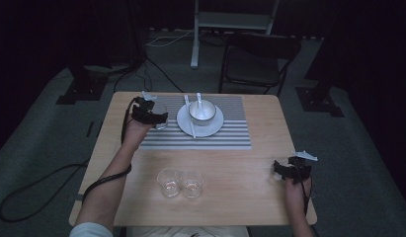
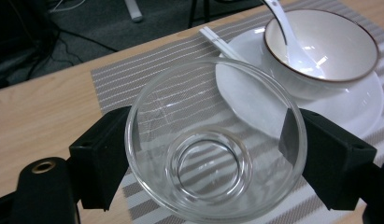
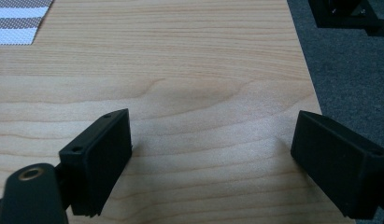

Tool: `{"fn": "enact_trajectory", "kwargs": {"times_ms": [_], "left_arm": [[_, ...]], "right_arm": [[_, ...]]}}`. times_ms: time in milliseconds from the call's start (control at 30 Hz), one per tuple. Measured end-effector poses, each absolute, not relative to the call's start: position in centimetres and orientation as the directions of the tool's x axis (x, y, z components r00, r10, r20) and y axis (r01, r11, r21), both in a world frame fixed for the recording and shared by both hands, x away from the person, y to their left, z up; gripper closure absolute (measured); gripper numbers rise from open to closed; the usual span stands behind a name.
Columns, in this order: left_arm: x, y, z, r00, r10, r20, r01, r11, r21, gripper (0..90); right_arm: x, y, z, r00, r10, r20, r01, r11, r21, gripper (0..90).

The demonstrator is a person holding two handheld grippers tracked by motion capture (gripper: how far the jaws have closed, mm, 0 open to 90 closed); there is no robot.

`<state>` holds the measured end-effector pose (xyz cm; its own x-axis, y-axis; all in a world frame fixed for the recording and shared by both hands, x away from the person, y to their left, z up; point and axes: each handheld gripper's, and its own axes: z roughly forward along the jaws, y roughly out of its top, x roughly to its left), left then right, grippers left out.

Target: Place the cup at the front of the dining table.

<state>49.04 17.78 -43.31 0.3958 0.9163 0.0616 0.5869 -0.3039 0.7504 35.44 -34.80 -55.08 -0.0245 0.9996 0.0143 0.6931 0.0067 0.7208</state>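
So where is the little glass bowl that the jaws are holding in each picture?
High view: the glass bowl sits left of the white plate, in the left gripper.
Left gripper view: it is at the centre, pinched between the two black jaws.
Right gripper view: not in it.
Shared landmark: the striped placemat.

The high view looks forward and down from above the near edge of the table [image 1: 230, 163], taking in all of it. The left gripper view sits close over the striped placemat [image 2: 147, 79], also seen from above. The right gripper view looks low along bare table right of that placemat [image 3: 17, 21].
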Motion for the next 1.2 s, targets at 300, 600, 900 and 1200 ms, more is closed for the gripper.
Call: {"fn": "enact_trajectory", "kwargs": {"times_ms": [300, 600, 900, 1200], "left_arm": [[51.3, 16.4, -45.2, 0.361, 0.93, 0.069, 0.604, -0.289, 0.743, 18.3], [52.4, 16.2, -46.6, 0.331, 0.941, 0.069, 0.637, -0.276, 0.72, 18.4], [53.2, 16.1, -47.5, 0.323, 0.945, 0.049, 0.666, -0.263, 0.698, 18.4], [53.2, 16.0, -47.9, 0.309, 0.95, 0.051, 0.669, -0.255, 0.698, 18.3]], "right_arm": [[35.4, -34.8, -55.1, -0.027, 1.0, 0.014, 0.693, 0.008, 0.721, 11.8], [35.4, -34.8, -55.1, -0.027, 1.0, 0.015, 0.693, 0.008, 0.721, 11.8], [35.4, -34.8, -55.1, -0.029, 0.999, 0.015, 0.693, 0.01, 0.721, 11.8], [35.4, -34.8, -55.1, -0.03, 0.999, 0.015, 0.693, 0.01, 0.721, 11.8]]}}
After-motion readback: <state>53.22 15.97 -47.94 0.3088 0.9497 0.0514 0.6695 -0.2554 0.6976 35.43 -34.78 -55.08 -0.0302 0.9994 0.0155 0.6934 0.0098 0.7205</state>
